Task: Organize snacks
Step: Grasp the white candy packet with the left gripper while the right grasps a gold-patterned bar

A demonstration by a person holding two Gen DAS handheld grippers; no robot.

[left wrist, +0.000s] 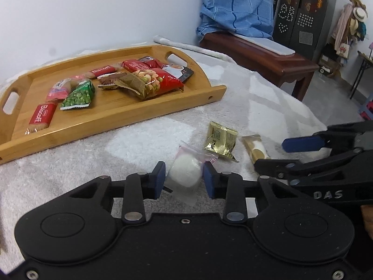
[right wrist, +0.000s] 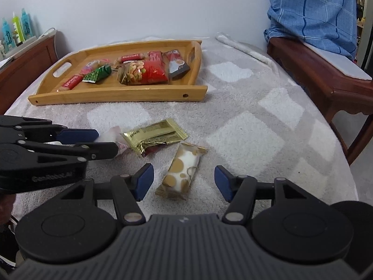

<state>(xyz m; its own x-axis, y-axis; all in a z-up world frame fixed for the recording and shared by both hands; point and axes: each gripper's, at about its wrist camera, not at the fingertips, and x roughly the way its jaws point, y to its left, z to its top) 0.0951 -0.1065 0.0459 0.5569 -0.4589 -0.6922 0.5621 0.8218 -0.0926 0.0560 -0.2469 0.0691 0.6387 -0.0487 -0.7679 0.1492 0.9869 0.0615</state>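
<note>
A white round snack in a clear bag (left wrist: 185,175) lies on the blanket, and my left gripper (left wrist: 184,177) is shut on it, a blue pad against each side. The right wrist view shows that gripper (right wrist: 106,142) at the left, with the bag (right wrist: 114,135) at its tips. My right gripper (right wrist: 184,182) stands open around a white bar with gold dots (right wrist: 183,172), pads clear of it; it enters the left wrist view (left wrist: 270,154) beside the bar (left wrist: 255,150). A gold packet (right wrist: 155,137) lies between the two snacks. The wooden tray (right wrist: 116,95) behind holds several snack packs.
A grey and white checked blanket (right wrist: 244,128) covers the surface and rounds off at the right. A dark wooden bench (right wrist: 326,79) with a blue cloth (right wrist: 314,7) stands at the right. Bottles (right wrist: 16,28) stand on a wooden ledge at the far left.
</note>
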